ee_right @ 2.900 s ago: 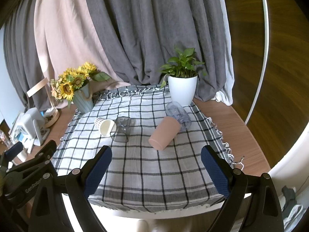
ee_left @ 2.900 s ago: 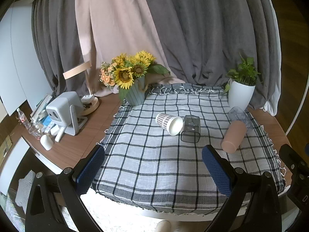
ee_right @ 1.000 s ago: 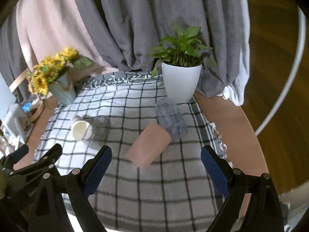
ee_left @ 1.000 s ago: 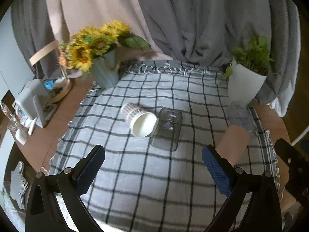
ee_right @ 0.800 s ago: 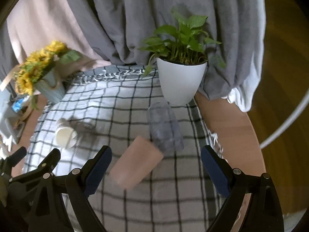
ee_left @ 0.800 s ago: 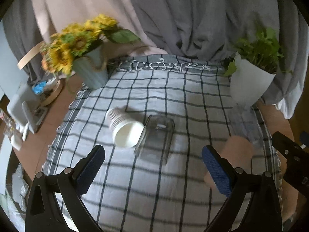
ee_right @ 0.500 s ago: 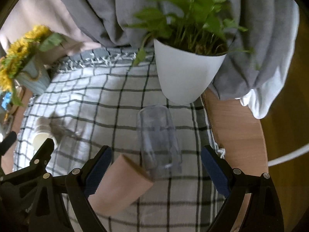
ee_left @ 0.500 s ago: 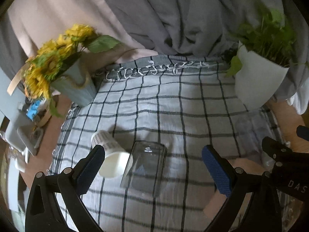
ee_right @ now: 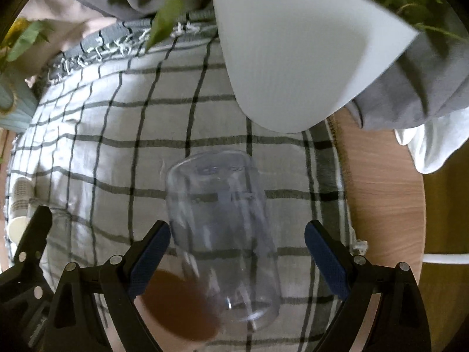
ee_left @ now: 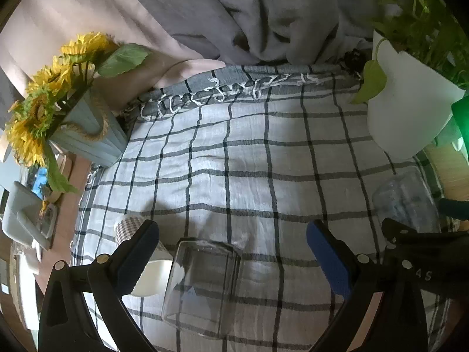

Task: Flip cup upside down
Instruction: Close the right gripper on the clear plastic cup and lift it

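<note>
Several cups lie on their sides on a checked cloth (ee_left: 249, 158). In the right wrist view a clear round plastic cup (ee_right: 222, 220) lies between the open jaws of my right gripper (ee_right: 237, 261), mouth toward me, with a pink cup (ee_right: 178, 308) touching its left side. In the left wrist view a clear square cup (ee_left: 202, 287) lies between the open jaws of my left gripper (ee_left: 231, 255), with a white paper cup (ee_left: 146, 267) partly hidden behind the left finger. The clear round cup (ee_left: 406, 202) shows at the right there.
A white pot with a green plant (ee_right: 296, 47) stands just behind the clear round cup. A sunflower vase (ee_left: 85, 135) stands at the cloth's back left. Grey and pink curtains hang behind. The wooden table edge (ee_right: 384, 193) lies to the right.
Both grippers have moved forward and down over the cloth. The right one now has the clear round cup between its open jaws; the left one has closed in on the square cup.
</note>
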Motion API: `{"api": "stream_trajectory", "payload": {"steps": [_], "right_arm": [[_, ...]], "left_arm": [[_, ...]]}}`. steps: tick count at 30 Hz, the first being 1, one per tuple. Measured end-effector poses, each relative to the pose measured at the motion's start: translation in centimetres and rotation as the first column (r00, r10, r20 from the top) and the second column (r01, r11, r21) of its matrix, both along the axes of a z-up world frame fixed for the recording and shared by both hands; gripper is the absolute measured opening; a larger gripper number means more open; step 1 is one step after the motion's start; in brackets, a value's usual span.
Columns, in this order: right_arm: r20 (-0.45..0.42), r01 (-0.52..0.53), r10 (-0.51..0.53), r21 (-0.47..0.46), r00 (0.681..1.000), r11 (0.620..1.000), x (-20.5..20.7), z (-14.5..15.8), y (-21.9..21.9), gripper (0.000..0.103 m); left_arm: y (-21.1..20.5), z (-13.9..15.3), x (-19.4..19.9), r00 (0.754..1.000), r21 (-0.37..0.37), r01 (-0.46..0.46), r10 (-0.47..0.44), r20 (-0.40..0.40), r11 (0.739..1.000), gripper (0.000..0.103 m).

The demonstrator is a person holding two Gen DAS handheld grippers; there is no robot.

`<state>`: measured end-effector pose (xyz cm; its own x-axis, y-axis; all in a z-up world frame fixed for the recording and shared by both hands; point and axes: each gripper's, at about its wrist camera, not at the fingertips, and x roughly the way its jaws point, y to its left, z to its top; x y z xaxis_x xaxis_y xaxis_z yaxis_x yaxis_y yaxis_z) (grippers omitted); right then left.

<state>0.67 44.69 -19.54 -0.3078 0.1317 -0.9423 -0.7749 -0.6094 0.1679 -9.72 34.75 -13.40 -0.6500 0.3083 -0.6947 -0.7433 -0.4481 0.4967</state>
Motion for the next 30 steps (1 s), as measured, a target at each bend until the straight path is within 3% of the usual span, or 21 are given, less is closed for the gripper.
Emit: {"api": "stream_trajectory", "payload": {"steps": [5,9,13,23,30], "right_arm": [[0.028,-0.042,0.042,-0.026,0.999,0.999,-0.4,-0.8,0.0,0.09],[0.033,-0.105,0.107,-0.057,0.994,0.993,-0.5,-1.2,-0.2,0.073],[0.05,-0.133,0.134,-0.022,0.99,0.991,-0.3,-0.4,-0.6,0.073],[0.052,-0.096,0.09,0.132,0.995,0.987,2.2,5.8,-1.2,0.073],[-0.038,-0.002,0.011,0.224,0.999,0.974,5.8,11.8,-4.2,0.073]], "left_arm": [[0.5,-0.2,-0.6,1.0,-0.016,0.014,-0.014,-0.014,1.0,0.102],[0.6,-0.2,-0.7,0.999,-0.013,0.026,-0.027,-0.024,1.0,0.102],[0.5,0.2,-0.4,0.998,-0.012,0.046,-0.047,-0.049,0.999,0.102],[-0.8,2.7,0.9,0.997,0.041,0.075,-0.074,-0.028,0.996,0.102],[-3.7,6.1,2.2,0.993,0.099,0.122,-0.121,-0.013,0.988,0.103]]}}
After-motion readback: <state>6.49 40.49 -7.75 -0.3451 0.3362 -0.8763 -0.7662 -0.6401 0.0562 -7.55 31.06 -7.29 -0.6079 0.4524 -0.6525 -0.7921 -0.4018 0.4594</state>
